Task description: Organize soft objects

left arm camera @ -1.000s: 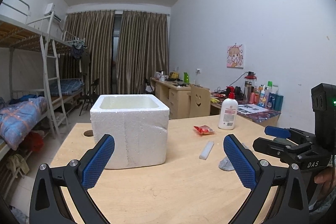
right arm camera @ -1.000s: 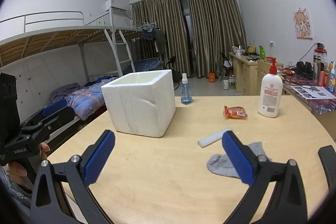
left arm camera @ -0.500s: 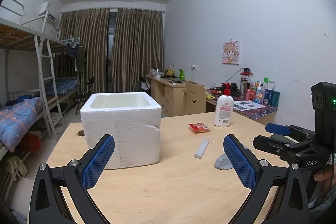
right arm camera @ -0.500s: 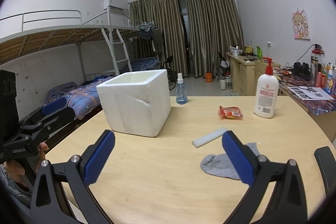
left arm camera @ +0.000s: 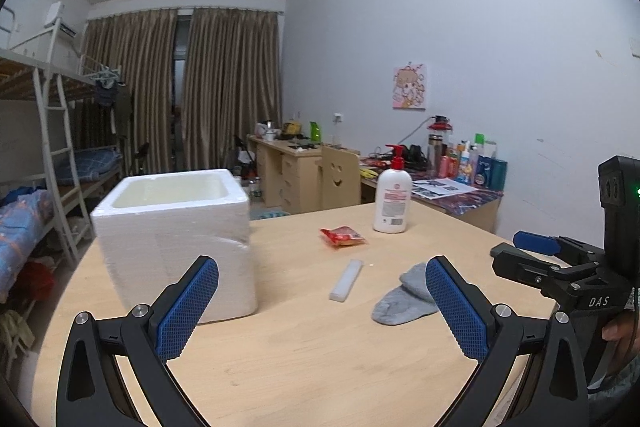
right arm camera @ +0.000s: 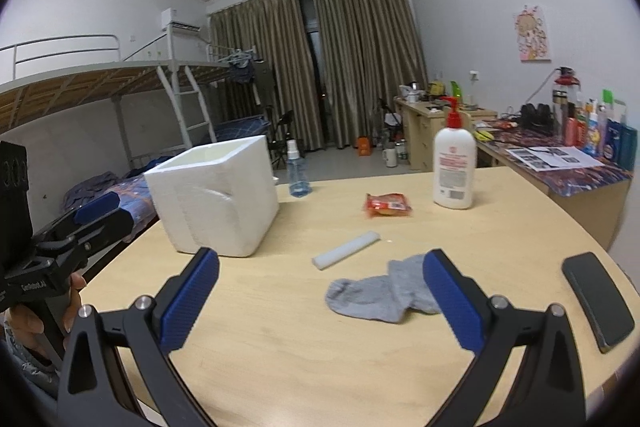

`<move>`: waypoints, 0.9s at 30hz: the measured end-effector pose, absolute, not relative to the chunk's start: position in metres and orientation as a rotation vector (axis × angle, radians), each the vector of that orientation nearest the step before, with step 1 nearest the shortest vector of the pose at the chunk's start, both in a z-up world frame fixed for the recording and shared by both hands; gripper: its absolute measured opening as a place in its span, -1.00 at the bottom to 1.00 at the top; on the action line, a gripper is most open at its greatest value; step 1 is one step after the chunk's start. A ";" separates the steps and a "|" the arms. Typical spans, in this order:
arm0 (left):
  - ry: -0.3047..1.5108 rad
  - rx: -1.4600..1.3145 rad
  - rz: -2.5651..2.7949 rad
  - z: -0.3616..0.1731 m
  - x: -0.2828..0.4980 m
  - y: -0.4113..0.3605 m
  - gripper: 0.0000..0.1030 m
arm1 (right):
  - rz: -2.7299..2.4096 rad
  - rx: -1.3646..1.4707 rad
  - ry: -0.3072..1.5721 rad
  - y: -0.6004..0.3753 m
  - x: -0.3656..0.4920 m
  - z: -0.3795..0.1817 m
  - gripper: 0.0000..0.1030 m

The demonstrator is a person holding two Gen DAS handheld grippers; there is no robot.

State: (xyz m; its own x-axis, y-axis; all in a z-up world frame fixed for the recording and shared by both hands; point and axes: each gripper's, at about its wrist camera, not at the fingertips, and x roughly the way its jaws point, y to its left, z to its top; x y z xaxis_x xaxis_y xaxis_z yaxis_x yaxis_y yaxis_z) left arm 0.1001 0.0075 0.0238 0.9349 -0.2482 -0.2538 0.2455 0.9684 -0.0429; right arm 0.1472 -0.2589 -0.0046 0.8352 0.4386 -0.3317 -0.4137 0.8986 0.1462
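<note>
A grey sock (right arm camera: 380,293) lies crumpled on the wooden table (right arm camera: 288,347), partly behind my right gripper's right finger; the left wrist view shows the sock (left arm camera: 404,297) too. A white foam box (left arm camera: 176,231), open on top, stands at the left, and the right wrist view has the foam box (right arm camera: 216,199) too. A white foam strip (right arm camera: 346,255) and a red snack packet (right arm camera: 387,205) lie beyond the sock. My left gripper (left arm camera: 322,307) is open and holds nothing. My right gripper (right arm camera: 320,301) is open above the table, just short of the sock.
A white lotion bottle (right arm camera: 454,167) with a red pump and a small spray bottle (right arm camera: 298,169) stand at the far side. A black phone (right arm camera: 598,301) lies near the right edge. Bunk beds, desks and curtains fill the room behind.
Both views have turned left and tilted down a little, so the sock, strip and packet now show more fully. The phone has come into the right wrist view. Both grippers stay open.
</note>
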 end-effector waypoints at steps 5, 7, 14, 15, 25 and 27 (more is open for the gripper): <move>0.265 -0.006 -0.287 0.024 0.110 -0.007 1.00 | 0.410 0.083 0.368 -0.274 0.145 -0.007 1.00; 0.271 -0.003 -0.301 0.024 0.114 -0.013 1.00 | 0.398 0.087 0.370 -0.278 0.145 -0.009 1.00; 0.292 0.002 -0.333 0.020 0.128 -0.028 1.00 | 0.369 0.096 0.383 -0.289 0.148 -0.013 1.00; 0.294 0.001 -0.337 0.020 0.129 -0.029 1.00 | 0.365 0.096 0.384 -0.291 0.148 -0.014 1.00; 0.309 0.011 -0.359 0.019 0.139 -0.040 1.00 | 0.344 0.105 0.384 -0.304 0.148 -0.015 1.00; 0.315 0.011 -0.362 0.018 0.141 -0.042 1.00 | 0.345 0.102 0.391 -0.304 0.150 -0.016 1.00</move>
